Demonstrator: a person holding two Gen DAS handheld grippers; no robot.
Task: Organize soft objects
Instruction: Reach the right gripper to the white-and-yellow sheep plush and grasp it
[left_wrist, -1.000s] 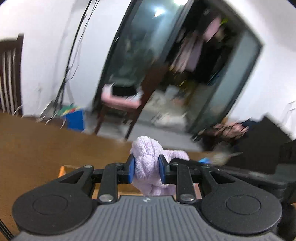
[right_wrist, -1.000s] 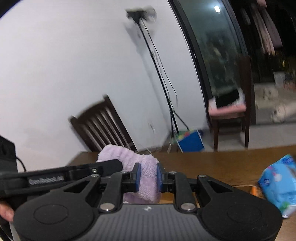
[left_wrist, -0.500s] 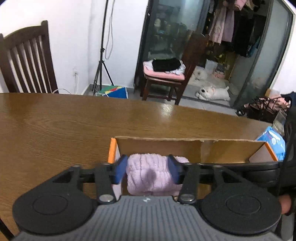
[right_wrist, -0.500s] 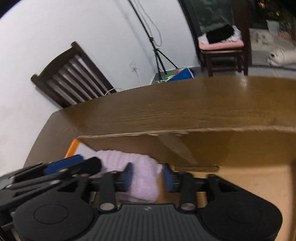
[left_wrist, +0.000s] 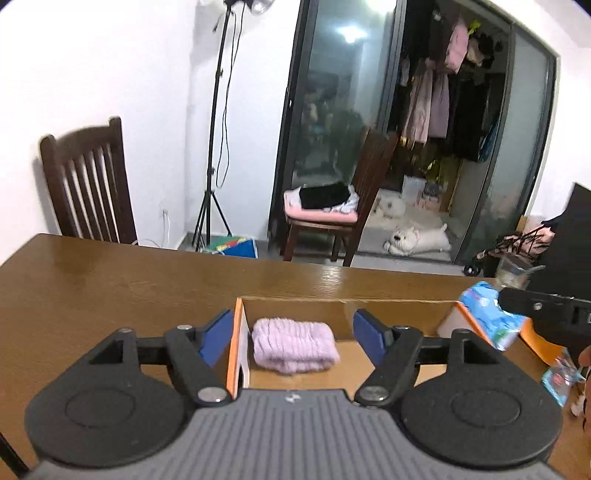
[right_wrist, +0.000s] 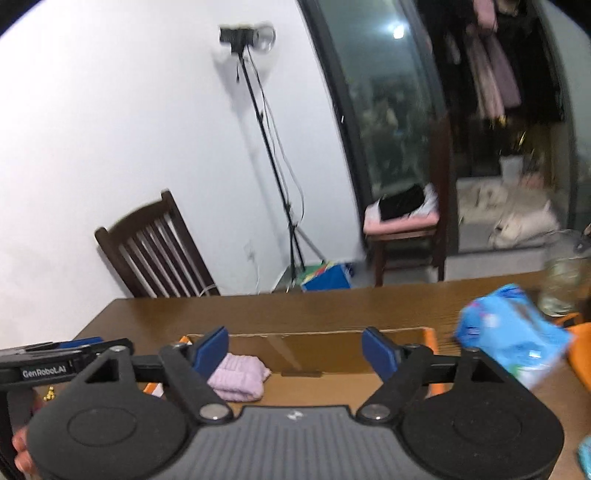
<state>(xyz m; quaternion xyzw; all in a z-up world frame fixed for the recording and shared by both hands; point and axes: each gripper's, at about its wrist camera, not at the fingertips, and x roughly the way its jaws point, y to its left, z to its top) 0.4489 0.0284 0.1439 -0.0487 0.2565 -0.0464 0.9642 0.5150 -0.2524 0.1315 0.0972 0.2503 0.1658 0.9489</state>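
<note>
A folded lilac towel (left_wrist: 293, 345) lies at the left end of an open cardboard box (left_wrist: 295, 306) with orange flaps. My left gripper (left_wrist: 293, 334) hangs just before the box. Its jaws are opening, and the blue pads stand wide on either side of the towel without touching it. In the right wrist view the towel (right_wrist: 236, 376) lies low on the left, behind the left pad. My right gripper (right_wrist: 295, 350) is also opening over the box (right_wrist: 325, 387), with nothing between its pads. The left gripper's arm (right_wrist: 55, 354) shows at the left edge.
The box sits on a brown wooden table (left_wrist: 110, 295). A blue tissue pack (right_wrist: 513, 339) rests by the box's right flap, and a glass jar (right_wrist: 565, 273) stands behind it. A dark wooden chair (left_wrist: 88, 181) and a light stand (left_wrist: 214, 147) are beyond the table's far edge.
Both grippers were shut on the lilac towel and carried it down into the box. Both have since let go and drawn back, and the towel lies free.
</note>
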